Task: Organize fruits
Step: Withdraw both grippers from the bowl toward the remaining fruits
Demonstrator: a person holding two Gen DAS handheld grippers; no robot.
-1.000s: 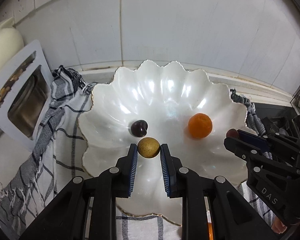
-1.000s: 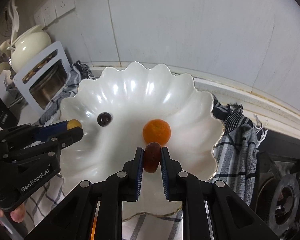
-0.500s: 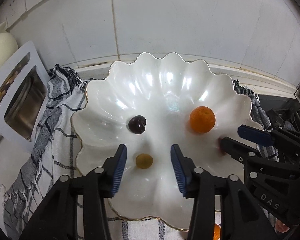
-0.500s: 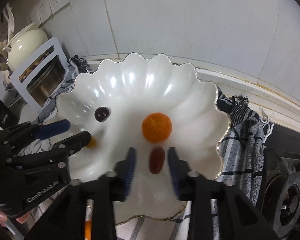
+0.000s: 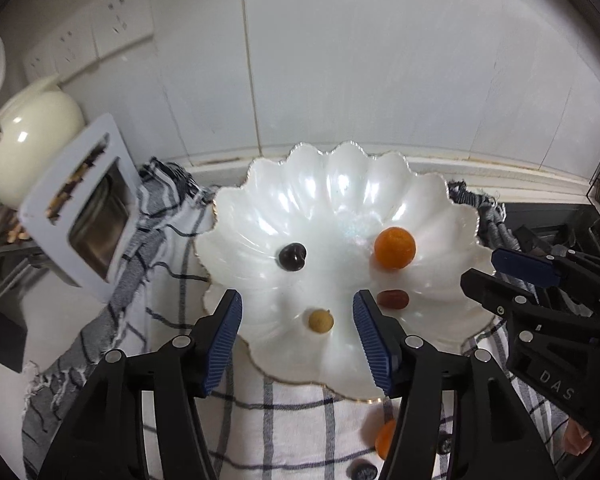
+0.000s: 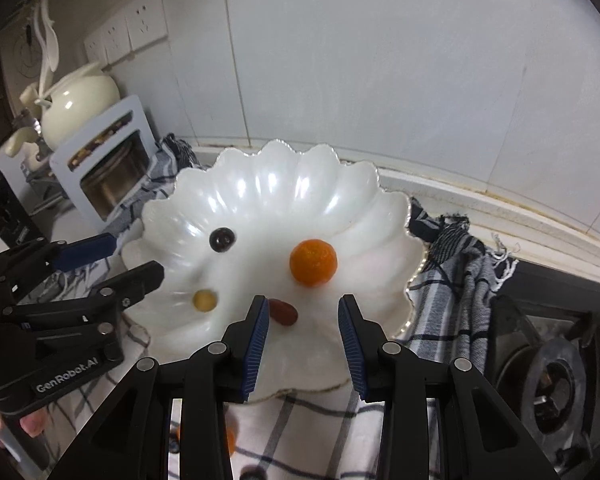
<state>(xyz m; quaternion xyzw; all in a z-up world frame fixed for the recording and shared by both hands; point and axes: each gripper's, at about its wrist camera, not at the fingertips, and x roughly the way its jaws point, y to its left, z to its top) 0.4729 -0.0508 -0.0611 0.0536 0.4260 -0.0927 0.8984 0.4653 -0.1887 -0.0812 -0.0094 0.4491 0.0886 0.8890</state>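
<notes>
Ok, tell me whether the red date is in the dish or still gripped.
In the dish. The red date lies on it, clear of the right claw, whose jaws have just opened.

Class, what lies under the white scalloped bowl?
A black-and-white checked cloth lies under the white scalloped bowl, showing around it. What the cloth rests on is covered.

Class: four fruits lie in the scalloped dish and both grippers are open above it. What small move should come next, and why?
Probably draw the left gripper back toward the orange fruit on the checked cloth. Its jaws have just been opening and grip nothing; the yellow fruit lies free in the dish, while fruit remains outside it.
</notes>
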